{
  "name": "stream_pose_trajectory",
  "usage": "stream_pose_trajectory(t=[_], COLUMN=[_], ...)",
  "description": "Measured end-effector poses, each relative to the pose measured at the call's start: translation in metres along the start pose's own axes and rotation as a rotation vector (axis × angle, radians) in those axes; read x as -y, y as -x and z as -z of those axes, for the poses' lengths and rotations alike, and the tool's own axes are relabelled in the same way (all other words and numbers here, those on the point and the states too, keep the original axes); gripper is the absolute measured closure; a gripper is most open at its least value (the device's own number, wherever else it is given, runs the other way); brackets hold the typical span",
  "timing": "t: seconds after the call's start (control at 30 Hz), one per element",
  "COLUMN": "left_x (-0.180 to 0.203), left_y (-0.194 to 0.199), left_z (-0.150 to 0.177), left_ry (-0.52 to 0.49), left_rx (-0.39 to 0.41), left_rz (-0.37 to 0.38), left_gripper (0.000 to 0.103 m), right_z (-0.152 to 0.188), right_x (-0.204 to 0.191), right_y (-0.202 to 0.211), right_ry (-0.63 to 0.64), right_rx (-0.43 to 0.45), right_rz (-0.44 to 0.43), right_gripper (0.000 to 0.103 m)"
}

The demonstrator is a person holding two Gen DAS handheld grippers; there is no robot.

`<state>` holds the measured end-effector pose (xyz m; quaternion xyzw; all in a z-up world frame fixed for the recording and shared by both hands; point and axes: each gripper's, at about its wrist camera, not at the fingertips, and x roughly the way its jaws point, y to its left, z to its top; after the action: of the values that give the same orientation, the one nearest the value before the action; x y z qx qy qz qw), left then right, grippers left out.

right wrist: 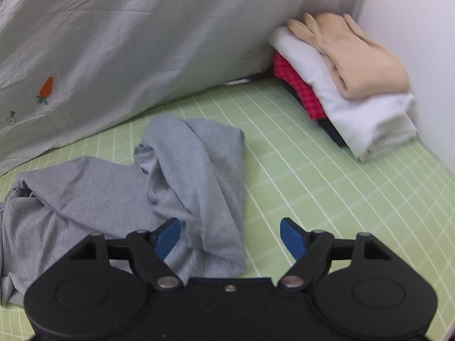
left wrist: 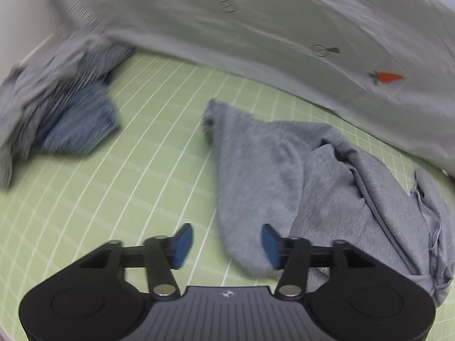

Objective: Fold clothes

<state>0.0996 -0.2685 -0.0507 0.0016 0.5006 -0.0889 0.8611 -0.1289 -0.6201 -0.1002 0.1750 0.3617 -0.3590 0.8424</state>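
A crumpled light grey garment [left wrist: 284, 176] lies on the green grid mat [left wrist: 159, 170]. My left gripper [left wrist: 226, 248] hovers above the garment's near left end, its blue pads apart, with nothing pinched between them. In the right wrist view the same grey garment [right wrist: 182, 176] lies bunched, one fold heaped up at the middle. My right gripper [right wrist: 230, 240] stands wide open over the garment's right edge; its blue pads touch no cloth.
A blurred pile of grey and blue clothes [left wrist: 57, 108] lies at the mat's far left. A stack of folded clothes [right wrist: 349, 85], beige on white on red, sits at the far right against a white wall. A pale sheet with carrot prints [right wrist: 113, 56] hangs along the back.
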Motion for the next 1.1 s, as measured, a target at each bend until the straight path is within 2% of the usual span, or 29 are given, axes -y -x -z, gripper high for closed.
stream_pose_trajectory(t=[0.17, 0.27, 0.4, 0.6, 0.73, 0.9, 1.0, 1.03, 1.07, 1.1], left_x=[0.029, 0.037, 0.046, 0.052, 0.051, 0.048, 0.048, 0.048, 0.048, 0.048], left_y=[-0.028, -0.05, -0.079, -0.106, -0.118, -0.122, -0.123, -0.123, -0.123, -0.122], left_z=[-0.013, -0.015, -0.019, -0.022, -0.02, -0.019, -0.02, -0.02, -0.02, -0.021], left_ry=[-0.101, -0.129, -0.161, -0.164, -0.143, -0.127, -0.116, -0.113, -0.112, -0.111], left_rx=[-0.02, -0.053, -0.094, -0.134, -0.165, -0.174, -0.178, -0.178, -0.175, -0.173], left_rz=[0.018, -0.01, -0.05, -0.053, -0.095, -0.103, -0.104, -0.103, -0.098, -0.094], left_gripper=[0.036, 0.036, 0.036, 0.033, 0.033, 0.033, 0.034, 0.035, 0.039, 0.046], right_z=[-0.017, -0.023, -0.029, -0.038, -0.047, -0.061, -0.065, -0.065, -0.066, -0.066], right_x=[-0.031, -0.049, -0.07, -0.089, -0.091, -0.091, -0.09, -0.091, -0.091, -0.091], right_y=[-0.02, -0.038, -0.063, -0.093, -0.107, -0.115, -0.125, -0.129, -0.133, -0.137], right_ry=[0.099, 0.171, 0.289, 0.416, 0.418, 0.401, 0.39, 0.392, 0.397, 0.402], right_rx=[0.013, 0.003, -0.011, 0.004, 0.023, 0.073, 0.055, 0.038, 0.019, 0.005], right_rz=[-0.035, -0.041, -0.013, 0.02, 0.035, 0.023, -0.005, -0.016, -0.025, -0.024], right_gripper=[0.021, 0.021, 0.021, 0.022, 0.022, 0.023, 0.038, 0.05, 0.058, 0.061])
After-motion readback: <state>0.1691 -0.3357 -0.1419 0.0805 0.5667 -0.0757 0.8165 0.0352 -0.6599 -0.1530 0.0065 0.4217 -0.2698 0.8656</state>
